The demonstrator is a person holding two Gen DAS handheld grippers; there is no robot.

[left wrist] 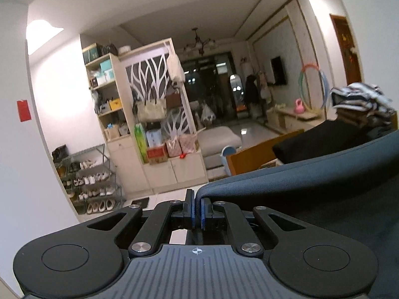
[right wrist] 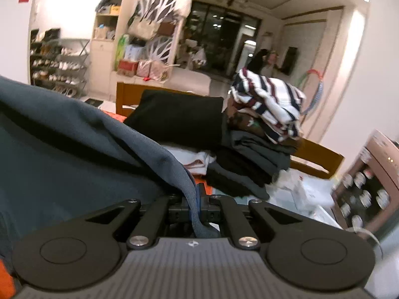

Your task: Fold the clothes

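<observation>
A dark grey-blue garment (left wrist: 311, 174) stretches between my two grippers. My left gripper (left wrist: 197, 200) is shut on its edge, and the cloth runs off to the right of that view. In the right wrist view the same garment (right wrist: 74, 137) fills the left side, and my right gripper (right wrist: 197, 199) is shut on its hem, which hangs down between the blue pads. Behind it stands a pile of folded clothes (right wrist: 251, 154) topped by a striped white, navy and maroon top (right wrist: 269, 99). A folded black piece (right wrist: 179, 117) lies beside the pile.
A wooden bed frame (right wrist: 316, 157) edges the surface with the clothes. White papers or bags (right wrist: 299, 189) lie at the right, next to a pink patterned box (right wrist: 369, 179). Shelves, a shoe rack (left wrist: 92, 182) and a grey sofa (left wrist: 219, 139) stand farther back.
</observation>
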